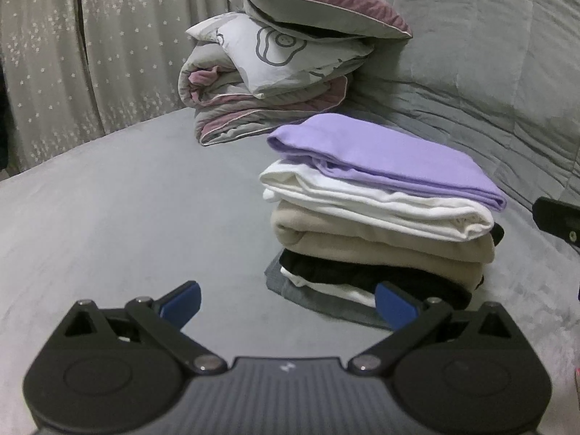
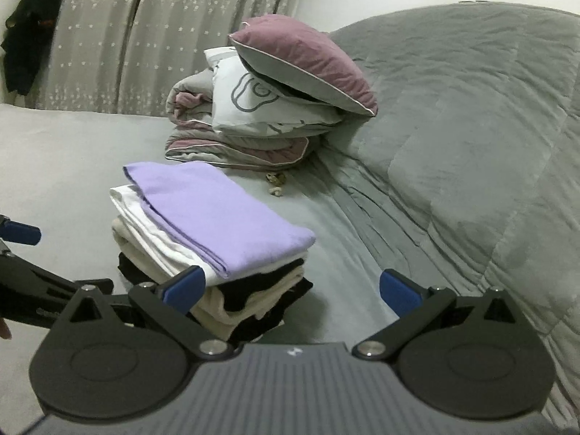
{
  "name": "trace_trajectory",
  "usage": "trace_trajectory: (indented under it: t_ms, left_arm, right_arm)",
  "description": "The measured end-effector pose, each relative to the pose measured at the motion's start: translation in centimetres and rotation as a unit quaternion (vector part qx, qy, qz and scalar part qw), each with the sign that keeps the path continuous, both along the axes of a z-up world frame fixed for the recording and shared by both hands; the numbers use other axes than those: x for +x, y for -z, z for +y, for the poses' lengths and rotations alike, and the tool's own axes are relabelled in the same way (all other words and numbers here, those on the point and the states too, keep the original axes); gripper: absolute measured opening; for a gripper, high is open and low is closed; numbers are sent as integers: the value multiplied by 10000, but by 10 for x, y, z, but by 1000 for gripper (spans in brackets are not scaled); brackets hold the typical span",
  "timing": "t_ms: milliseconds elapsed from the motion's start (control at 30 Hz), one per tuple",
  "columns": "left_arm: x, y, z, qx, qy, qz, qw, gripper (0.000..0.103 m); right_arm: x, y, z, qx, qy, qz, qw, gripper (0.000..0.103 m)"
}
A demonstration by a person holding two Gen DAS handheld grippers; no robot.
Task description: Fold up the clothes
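Stack: folded lilac cotton garment [image 1: 391,159] lies on top of a folded white garment [image 1: 362,203], a beige knit [image 1: 380,246], then black and grey pieces, all on the grey bed sheet [image 1: 127,199] towards the side bordered by the rumpled grey quilt [image 2: 471,127].
Left gripper [image 1: 288,302]: fingers wide apart, nothing between them; the stack sits just ahead and to its right.
Right gripper [image 2: 291,288]: fingers likewise spread and empty; the stack sits ahead and to its left, its near corner just behind the left blue pad [image 2: 185,288].
Key relation: the stack lies between the two grippers, its long axis running away from the cameras towards the rolled mauve-and-grey bedding with pillows [image 1: 275,72] at the far side of the bed.
Nearer hand: the right, by my reading (the near corner almost meets its pad).
Task state: the pile looks folded; no loose garment shows in either view, so the next piece must lie elsewhere.
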State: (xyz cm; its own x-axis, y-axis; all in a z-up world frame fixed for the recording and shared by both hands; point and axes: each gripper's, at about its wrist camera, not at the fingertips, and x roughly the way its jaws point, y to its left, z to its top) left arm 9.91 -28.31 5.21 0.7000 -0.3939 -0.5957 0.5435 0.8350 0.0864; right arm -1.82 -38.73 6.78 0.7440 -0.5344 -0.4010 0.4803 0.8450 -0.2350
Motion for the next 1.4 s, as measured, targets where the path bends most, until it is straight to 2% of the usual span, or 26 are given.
trace_trajectory:
  t_ms: [633, 1400]
  left_arm:
    - [-6, -3, -4, 67, 44, -204, 9998, 102]
    - [-6, -2, -2, 142, 4, -260, 9996, 102]
  right_arm:
    - [-1, 0, 2, -80, -23, 59, 9999, 103]
    - [3, 3, -3, -94, 3, 156, 9998, 103]
